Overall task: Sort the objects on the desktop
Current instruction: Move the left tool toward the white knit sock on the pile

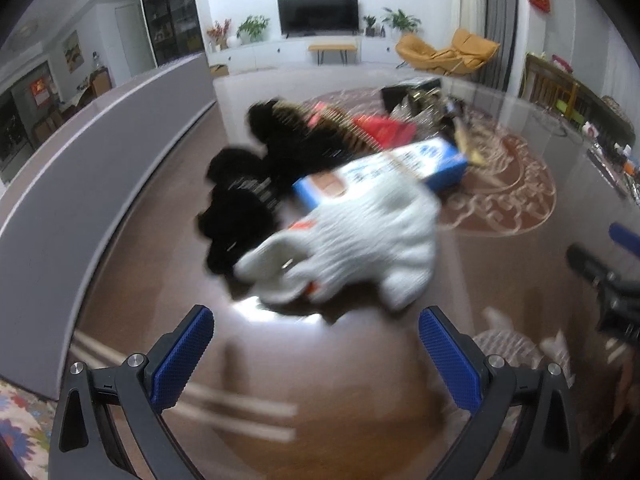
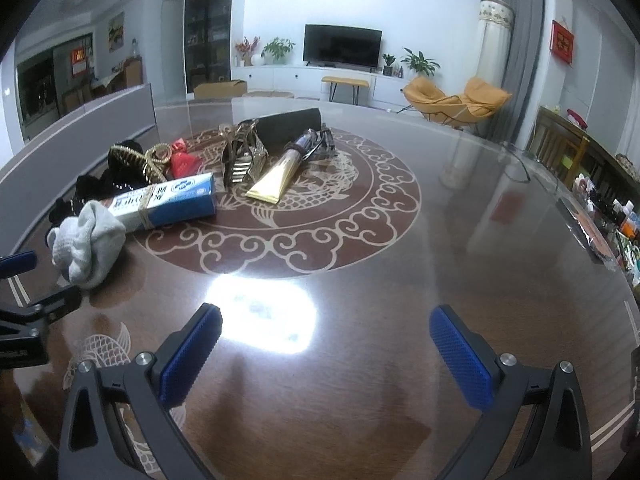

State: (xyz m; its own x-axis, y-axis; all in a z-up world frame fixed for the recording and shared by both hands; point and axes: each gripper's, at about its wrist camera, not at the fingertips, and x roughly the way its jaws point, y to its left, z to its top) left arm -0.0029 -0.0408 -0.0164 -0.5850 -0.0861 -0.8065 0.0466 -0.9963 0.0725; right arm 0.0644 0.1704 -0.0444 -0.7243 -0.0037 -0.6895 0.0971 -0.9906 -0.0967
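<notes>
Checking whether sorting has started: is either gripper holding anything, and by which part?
Nothing is held. The left gripper and right gripper are both open and empty; the white glove lies untouched on the table.

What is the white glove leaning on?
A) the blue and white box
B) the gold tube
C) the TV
A: the white glove lies bunched against the near end of the blue and white box; the gold tube sits apart, further back.

White walls, wall TV over low white cabinet, orange chairs, grey curtain, potted plants.
</notes>
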